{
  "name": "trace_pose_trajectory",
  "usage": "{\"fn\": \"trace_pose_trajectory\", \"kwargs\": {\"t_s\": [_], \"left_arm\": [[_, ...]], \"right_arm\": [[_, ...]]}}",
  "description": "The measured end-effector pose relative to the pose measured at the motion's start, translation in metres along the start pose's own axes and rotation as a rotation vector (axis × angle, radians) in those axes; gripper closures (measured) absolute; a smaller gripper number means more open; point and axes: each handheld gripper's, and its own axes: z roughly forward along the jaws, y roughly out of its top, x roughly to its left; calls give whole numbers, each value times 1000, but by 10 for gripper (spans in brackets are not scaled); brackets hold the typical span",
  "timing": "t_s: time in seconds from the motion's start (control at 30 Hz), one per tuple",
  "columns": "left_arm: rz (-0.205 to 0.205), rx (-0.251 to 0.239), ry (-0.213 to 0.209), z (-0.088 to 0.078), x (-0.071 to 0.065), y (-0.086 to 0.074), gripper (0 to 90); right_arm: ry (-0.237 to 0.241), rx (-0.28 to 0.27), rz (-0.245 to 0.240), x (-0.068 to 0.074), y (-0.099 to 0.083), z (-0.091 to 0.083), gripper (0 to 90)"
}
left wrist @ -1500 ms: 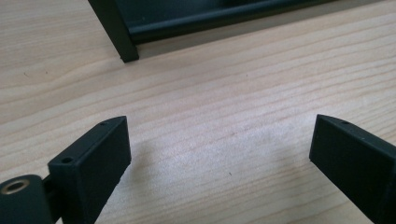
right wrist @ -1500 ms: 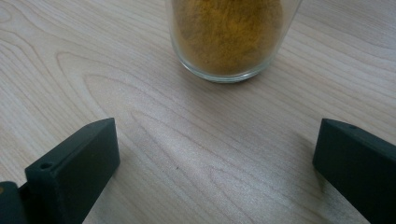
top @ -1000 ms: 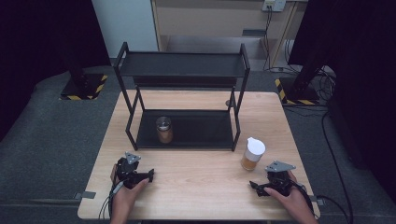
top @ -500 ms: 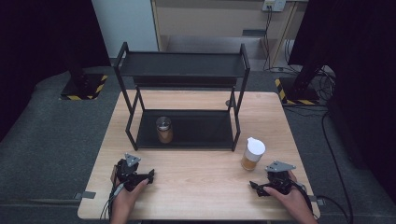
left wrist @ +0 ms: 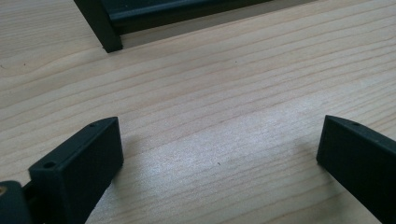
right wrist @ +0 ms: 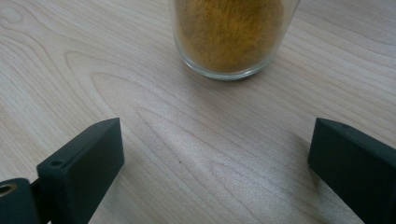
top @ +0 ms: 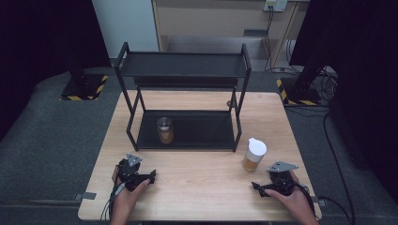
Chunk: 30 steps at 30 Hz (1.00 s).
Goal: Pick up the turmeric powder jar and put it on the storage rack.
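Room: dark floor mats and black curtains around a pale wooden desk point(top: 197, 192), with a light cabinet behind it.

Rack point(top: 183, 70): black, two shelves, standing at the desk's far edge and open toward the person, so both shelves can be reached from the near side.

Jar, steel lid point(top: 164, 130): upright on the lower shelf, toward its left end; brown contents. Likely already stored.

Jar, white cap point(top: 254, 154): upright on the bare desk, just off the rack's front right leg, toward the right edge. In the right gripper view its glass base point(right wrist: 233, 37) stands straight ahead of the jaws, filled with ochre powder. Judged to be the item in hand, awaiting a shelf.

Right gripper point(top: 263, 187): resting at the near right corner, aimed at the capped jar but apart from it. Jaws wide, nothing between them; they have just been closing a little. The aim suggests a reach for that jar comes next.

Left gripper point(top: 148, 177): resting near the near left corner, jaws wide and empty, pointing at bare wood and the rack's front left foot point(left wrist: 105, 32). Parked clear, probably to leave the right side room to work.
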Motion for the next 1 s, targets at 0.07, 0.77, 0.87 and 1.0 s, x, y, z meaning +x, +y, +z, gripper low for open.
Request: {"fn": "trace_pose_trajectory", "kwargs": {"t_s": [0.07,0.77,0.87,1.0], "left_arm": [[0,-1,0,0,0,0,0],[0,-10,0,0,0,-3,0],[0,-10,0,0,0,-3,0],[0,-9,0,0,0,-2,0]], "right_arm": [[1,-7,-1,-1,0,-2,48],[40,-32,-36,-7,20,-19,87],[42,-49,-26,-9,23,-22,87],[39,-59,-25,-9,27,-23,87]]}}
